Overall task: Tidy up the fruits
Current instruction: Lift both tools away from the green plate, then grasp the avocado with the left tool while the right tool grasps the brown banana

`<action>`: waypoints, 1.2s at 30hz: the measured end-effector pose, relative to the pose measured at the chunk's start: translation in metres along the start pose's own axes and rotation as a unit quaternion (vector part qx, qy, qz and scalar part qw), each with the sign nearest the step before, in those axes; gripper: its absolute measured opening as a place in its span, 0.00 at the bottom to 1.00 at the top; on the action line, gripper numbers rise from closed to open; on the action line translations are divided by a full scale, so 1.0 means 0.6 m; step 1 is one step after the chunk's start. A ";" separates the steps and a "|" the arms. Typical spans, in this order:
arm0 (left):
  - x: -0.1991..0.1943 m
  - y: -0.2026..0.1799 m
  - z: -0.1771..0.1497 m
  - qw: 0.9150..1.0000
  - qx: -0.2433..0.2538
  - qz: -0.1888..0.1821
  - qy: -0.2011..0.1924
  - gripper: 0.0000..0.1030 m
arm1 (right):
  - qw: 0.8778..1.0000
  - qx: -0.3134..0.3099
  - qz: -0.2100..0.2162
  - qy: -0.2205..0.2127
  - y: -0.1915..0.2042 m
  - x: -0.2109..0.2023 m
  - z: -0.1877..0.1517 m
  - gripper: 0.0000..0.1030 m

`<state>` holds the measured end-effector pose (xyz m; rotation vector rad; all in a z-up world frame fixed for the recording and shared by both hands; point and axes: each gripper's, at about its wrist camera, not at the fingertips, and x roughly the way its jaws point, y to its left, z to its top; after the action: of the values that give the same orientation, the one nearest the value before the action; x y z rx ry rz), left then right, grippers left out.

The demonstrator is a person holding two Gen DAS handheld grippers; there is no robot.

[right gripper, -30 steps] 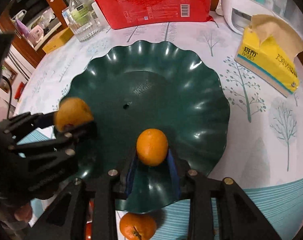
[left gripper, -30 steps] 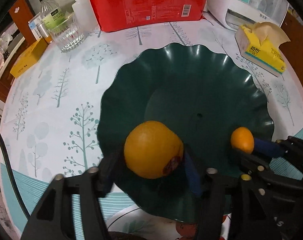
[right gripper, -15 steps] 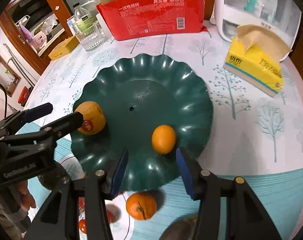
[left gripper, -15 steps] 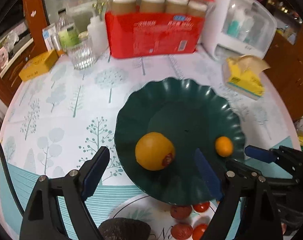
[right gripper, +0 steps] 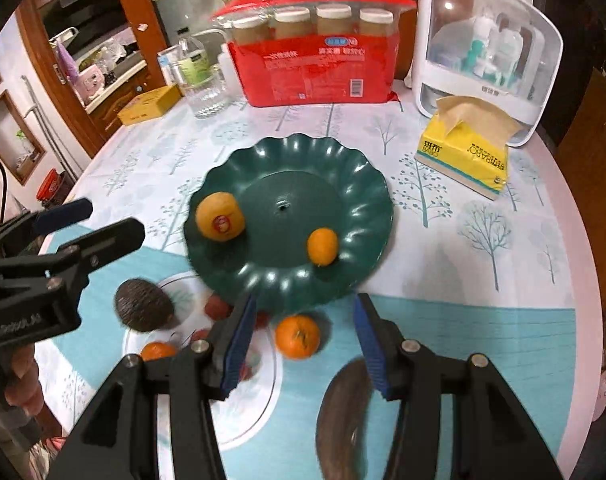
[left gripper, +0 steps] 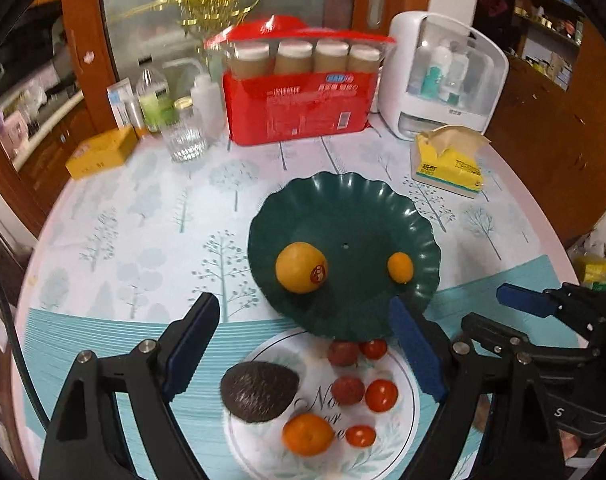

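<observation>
A dark green scalloped bowl (left gripper: 343, 204) (right gripper: 343, 168) holds a large orange with a sticker (left gripper: 301, 267) (right gripper: 219, 216) and a small mandarin (left gripper: 400, 267) (right gripper: 322, 246). In front of it a white plate (left gripper: 399, 420) (right gripper: 263, 392) carries an avocado (left gripper: 258, 391) (right gripper: 143, 310), a mandarin (left gripper: 308, 434), and several small red fruits (left gripper: 381, 395). Another mandarin (right gripper: 297, 336) and a second avocado (right gripper: 343, 412) lie on the table. My left gripper (left gripper: 303, 348) is open and empty above the plate. My right gripper (right gripper: 303, 344) is open and empty over the loose mandarin.
At the back stand a red pack of paper cups (left gripper: 299, 104), a glass (left gripper: 183, 138), bottles (left gripper: 153, 96), a yellow box (left gripper: 101, 152), a white cabinet (left gripper: 443, 76) and a yellow tissue pack (left gripper: 449, 164). The round table's edge curves at both sides.
Both grippers let go of their fruit, opened and drew back and up from the green bowl. The orange and small mandarin stay in the bowl. The white plate has come into view.
</observation>
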<state>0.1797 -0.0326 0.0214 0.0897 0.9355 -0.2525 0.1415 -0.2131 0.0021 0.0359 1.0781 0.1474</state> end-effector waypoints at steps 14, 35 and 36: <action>-0.111 0.029 -0.085 0.999 0.016 -0.007 -0.045 0.85 | 0.999 -0.021 -0.032 -0.014 0.038 -0.071 -0.083 0.50; 0.071 0.105 -0.158 0.997 0.058 -0.029 0.042 0.85 | 0.996 0.025 -0.041 0.071 -0.017 0.049 -0.192 0.50; 0.082 0.106 -0.158 0.997 0.061 -0.031 0.045 0.85 | 0.996 0.027 -0.040 0.073 -0.019 0.054 -0.193 0.50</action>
<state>0.1490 0.0377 -0.0764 0.1856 1.0138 -0.3645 0.0556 -0.2246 -0.0822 0.0314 1.2279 0.0483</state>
